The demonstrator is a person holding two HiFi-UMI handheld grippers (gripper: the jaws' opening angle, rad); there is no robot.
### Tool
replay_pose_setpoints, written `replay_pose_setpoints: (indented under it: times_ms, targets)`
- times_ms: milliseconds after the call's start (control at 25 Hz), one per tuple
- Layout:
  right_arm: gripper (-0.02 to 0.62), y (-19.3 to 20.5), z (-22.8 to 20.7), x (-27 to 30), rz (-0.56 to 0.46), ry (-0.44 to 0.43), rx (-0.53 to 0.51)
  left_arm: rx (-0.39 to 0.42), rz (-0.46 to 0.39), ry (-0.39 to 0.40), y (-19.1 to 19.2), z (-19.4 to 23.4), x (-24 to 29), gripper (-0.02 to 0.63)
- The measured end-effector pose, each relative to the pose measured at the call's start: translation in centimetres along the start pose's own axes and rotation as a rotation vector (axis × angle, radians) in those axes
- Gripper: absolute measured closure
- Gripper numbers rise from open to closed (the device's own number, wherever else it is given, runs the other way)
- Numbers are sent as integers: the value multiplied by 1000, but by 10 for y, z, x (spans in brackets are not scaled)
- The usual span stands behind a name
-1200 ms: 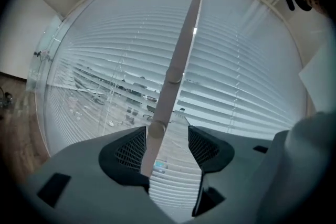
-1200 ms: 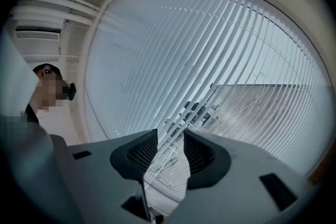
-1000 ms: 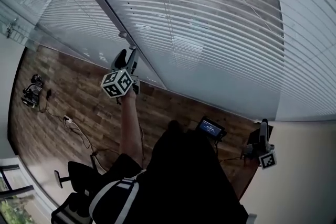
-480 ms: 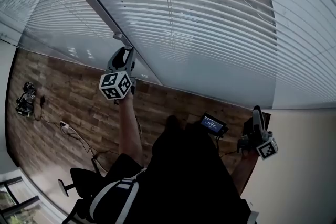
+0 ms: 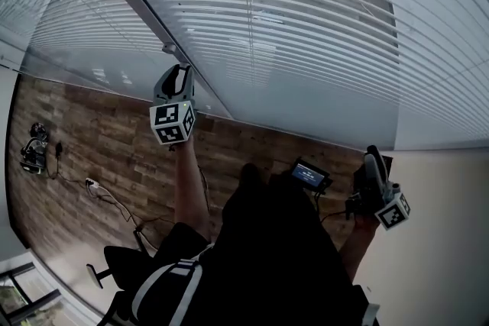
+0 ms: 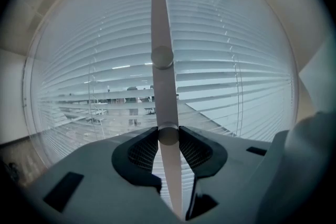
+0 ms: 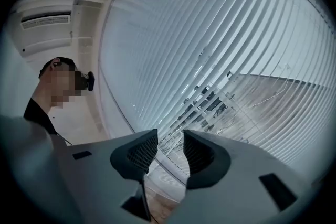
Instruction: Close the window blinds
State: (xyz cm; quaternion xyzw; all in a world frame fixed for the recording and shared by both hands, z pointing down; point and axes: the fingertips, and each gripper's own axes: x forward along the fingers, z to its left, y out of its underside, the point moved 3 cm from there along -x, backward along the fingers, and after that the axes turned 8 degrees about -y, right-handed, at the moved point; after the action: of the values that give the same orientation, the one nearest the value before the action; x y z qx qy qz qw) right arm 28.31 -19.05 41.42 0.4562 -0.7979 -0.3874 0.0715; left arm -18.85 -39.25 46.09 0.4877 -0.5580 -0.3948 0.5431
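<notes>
White slatted window blinds (image 5: 306, 50) fill the upper part of the head view, their slats tilted so that the outside shows through. A long pale tilt wand (image 5: 145, 15) hangs in front of them. My left gripper (image 5: 177, 80) is raised to the wand (image 6: 161, 34); the jaws are closing, and both pads touch it at a round collar, with the left gripper (image 6: 168, 136) centred on it. My right gripper (image 5: 372, 160) hangs low at the right, away from the blinds (image 7: 236, 50). Its jaws (image 7: 169, 150) stand apart with nothing between them.
Dark wooden floor (image 5: 114, 156) lies below the window, with a cable and a power strip (image 5: 93, 183) at the left. A small device with a lit screen (image 5: 309, 176) is at my waist. A beige wall (image 5: 443, 240) rises at the right. A ceiling air unit (image 7: 44, 21) shows in the right gripper view.
The left gripper's jaws have come together around the wand, and the gripper has turned slightly. The right gripper has shifted a little to the right and down.
</notes>
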Motion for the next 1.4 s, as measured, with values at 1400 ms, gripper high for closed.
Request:
replay_pose_setpoints:
  times_ms: [1400]
  targets:
    - [440, -10, -2, -22, -26, 46, -48, -311, 24, 11, 5, 12, 8, 471]
